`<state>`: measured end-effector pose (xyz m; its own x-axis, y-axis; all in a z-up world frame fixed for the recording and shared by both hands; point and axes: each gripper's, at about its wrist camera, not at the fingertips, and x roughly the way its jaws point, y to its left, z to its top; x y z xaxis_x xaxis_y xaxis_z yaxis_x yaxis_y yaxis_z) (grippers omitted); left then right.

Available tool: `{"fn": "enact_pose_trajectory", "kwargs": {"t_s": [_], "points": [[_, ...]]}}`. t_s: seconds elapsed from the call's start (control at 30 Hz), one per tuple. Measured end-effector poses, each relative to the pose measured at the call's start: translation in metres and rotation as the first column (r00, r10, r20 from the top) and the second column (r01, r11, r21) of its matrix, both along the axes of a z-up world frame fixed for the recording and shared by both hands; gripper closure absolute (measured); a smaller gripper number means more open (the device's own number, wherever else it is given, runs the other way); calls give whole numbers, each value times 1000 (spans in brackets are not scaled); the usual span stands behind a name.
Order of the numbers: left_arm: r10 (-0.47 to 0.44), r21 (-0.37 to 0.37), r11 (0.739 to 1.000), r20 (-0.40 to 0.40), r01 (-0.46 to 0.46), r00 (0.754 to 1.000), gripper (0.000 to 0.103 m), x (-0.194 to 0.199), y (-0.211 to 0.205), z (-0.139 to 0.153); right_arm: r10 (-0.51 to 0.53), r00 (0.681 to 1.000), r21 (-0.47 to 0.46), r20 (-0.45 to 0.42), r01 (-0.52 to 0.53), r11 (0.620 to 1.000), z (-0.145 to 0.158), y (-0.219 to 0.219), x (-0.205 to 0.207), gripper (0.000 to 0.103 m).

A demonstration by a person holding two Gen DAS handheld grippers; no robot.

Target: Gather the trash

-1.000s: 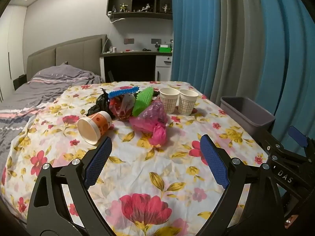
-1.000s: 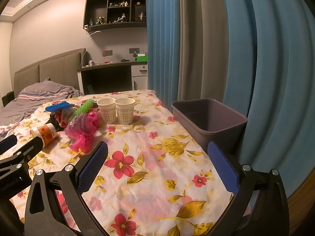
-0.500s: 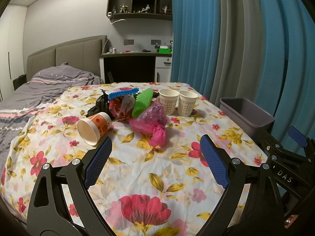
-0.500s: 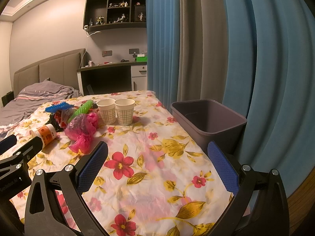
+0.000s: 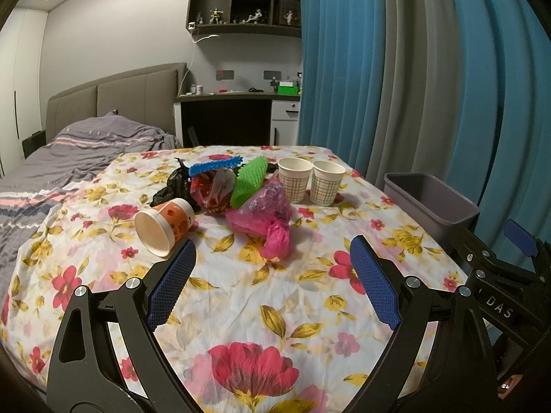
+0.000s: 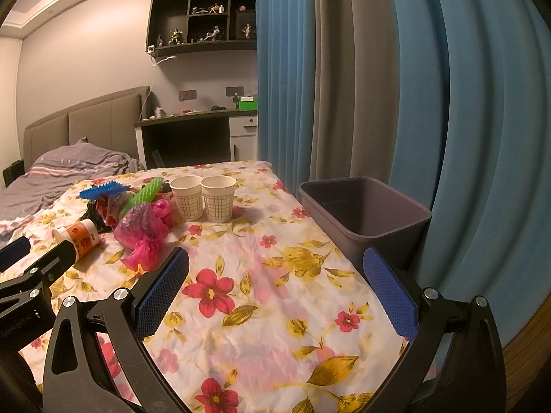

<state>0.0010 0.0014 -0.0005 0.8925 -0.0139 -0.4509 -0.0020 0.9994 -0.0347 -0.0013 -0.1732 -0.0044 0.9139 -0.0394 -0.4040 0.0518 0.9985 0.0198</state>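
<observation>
Trash lies on the floral tablecloth: an orange paper cup [image 5: 165, 225] on its side, a pink plastic bag [image 5: 267, 218], a red-and-white bag [image 5: 211, 189], a black bag [image 5: 172, 187], a blue spiky strip [image 5: 213, 166], a green spiky piece [image 5: 249, 182] and two checked paper cups [image 5: 311, 180] standing upright. A grey bin [image 6: 365, 213] stands at the table's right edge. My left gripper [image 5: 272, 284] is open and empty, short of the pink bag. My right gripper [image 6: 275, 289] is open and empty over the cloth, left of the bin.
Blue and grey curtains [image 6: 396, 86] hang close behind the bin. A bed [image 5: 69, 158] lies to the left and a desk [image 5: 227, 117] stands behind the table. The floral table [image 5: 275, 309] spreads below both grippers.
Both grippers have hardly moved; the left view shifts very slightly. Nothing on the table has moved.
</observation>
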Motion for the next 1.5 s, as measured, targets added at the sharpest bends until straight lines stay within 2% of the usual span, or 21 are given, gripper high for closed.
{"fn": "enact_pose_trajectory", "kwargs": {"t_s": [1.5], "points": [[0,-2,1000,3,0,1000,13,-1,1,0,0,1000,0,5,0,1000,1,0,1,5]]}}
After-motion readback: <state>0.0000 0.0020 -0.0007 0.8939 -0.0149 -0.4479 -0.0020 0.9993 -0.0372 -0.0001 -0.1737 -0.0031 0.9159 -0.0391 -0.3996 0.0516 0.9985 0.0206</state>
